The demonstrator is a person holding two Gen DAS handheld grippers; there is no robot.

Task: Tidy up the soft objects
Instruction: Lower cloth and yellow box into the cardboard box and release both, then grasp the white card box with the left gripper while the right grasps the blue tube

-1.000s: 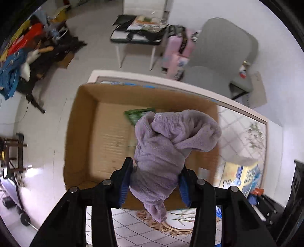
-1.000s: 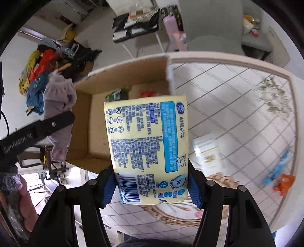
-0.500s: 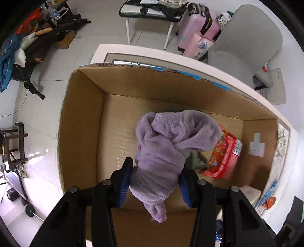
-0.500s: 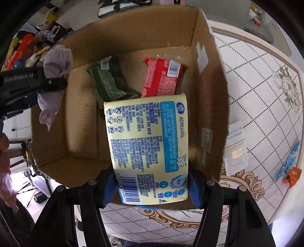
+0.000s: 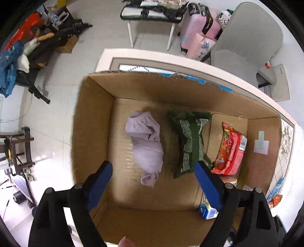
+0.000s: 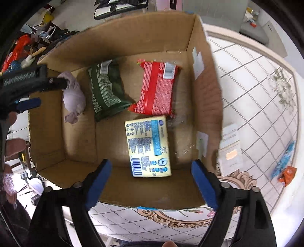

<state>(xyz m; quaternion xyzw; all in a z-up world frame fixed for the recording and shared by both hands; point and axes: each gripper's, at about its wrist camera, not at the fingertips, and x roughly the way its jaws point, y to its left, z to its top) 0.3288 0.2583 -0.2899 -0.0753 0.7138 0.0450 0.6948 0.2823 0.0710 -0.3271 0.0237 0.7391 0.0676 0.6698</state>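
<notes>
A cardboard box [image 5: 91,121] [image 6: 205,79] stands on the patterned table. Inside lie a purple cloth [image 5: 147,144] [image 6: 73,96], a green packet [image 5: 188,140] [image 6: 106,91], a red packet [image 5: 230,150] [image 6: 157,89] and a yellow tissue pack [image 6: 148,146], whose corner shows in the left wrist view [image 5: 208,211]. My left gripper [image 5: 153,184] is open and empty above the box, over the purple cloth. It shows from the side in the right wrist view [image 6: 34,91]. My right gripper [image 6: 150,182] is open and empty above the yellow pack.
On the table right of the box lie a white packet [image 6: 230,150], a blue wrapper [image 6: 284,159] and an orange wrapper [image 6: 287,175]. Beyond the table stand a grey chair [image 5: 247,43], a pink suitcase [image 5: 197,32] and a small table [image 5: 150,13].
Both grippers have opened. The purple cloth has dropped from the left gripper and the yellow tissue pack from the right gripper onto the box floor.
</notes>
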